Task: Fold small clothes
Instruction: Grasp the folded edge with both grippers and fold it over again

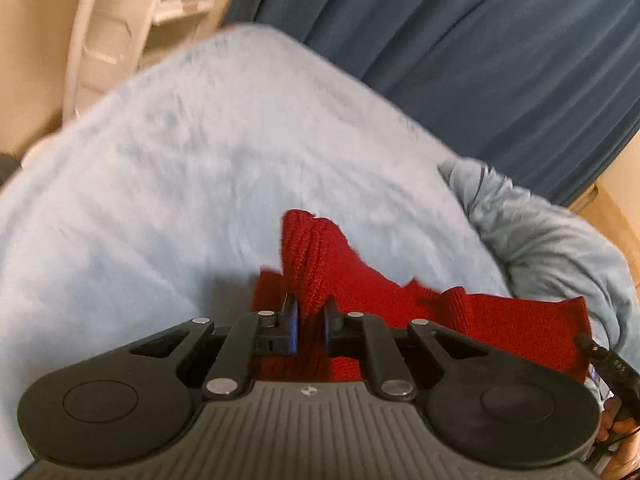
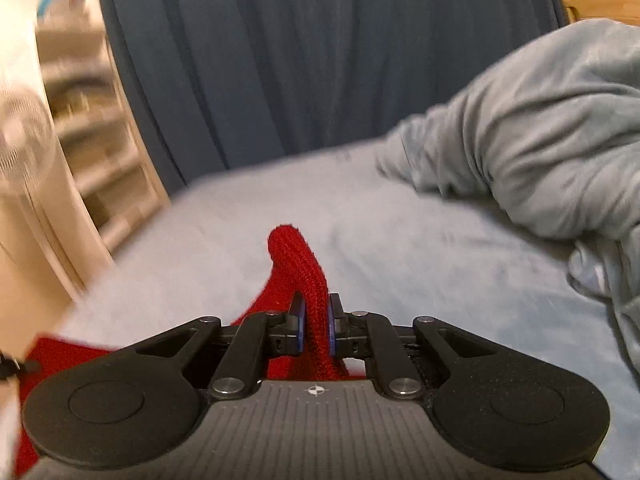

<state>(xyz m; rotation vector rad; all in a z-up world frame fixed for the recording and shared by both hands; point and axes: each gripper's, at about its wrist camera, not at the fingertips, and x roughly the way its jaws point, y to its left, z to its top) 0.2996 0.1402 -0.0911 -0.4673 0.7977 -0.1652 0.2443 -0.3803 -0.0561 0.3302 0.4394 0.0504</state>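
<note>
Both the left gripper [image 1: 311,312] and right gripper [image 2: 316,312] have their fingers clenched on the red knit garment [image 1: 316,256] above the bed [image 1: 160,184]

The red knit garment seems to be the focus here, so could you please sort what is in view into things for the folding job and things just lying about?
For the job: red knit garment, left gripper, right gripper.

Lying about: crumpled grey blanket, blue curtain, fan, shelves.

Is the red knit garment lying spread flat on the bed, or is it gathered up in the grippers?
Gathered up: the left gripper and right gripper each pinch a bunched fold of the red knit garment.
</note>
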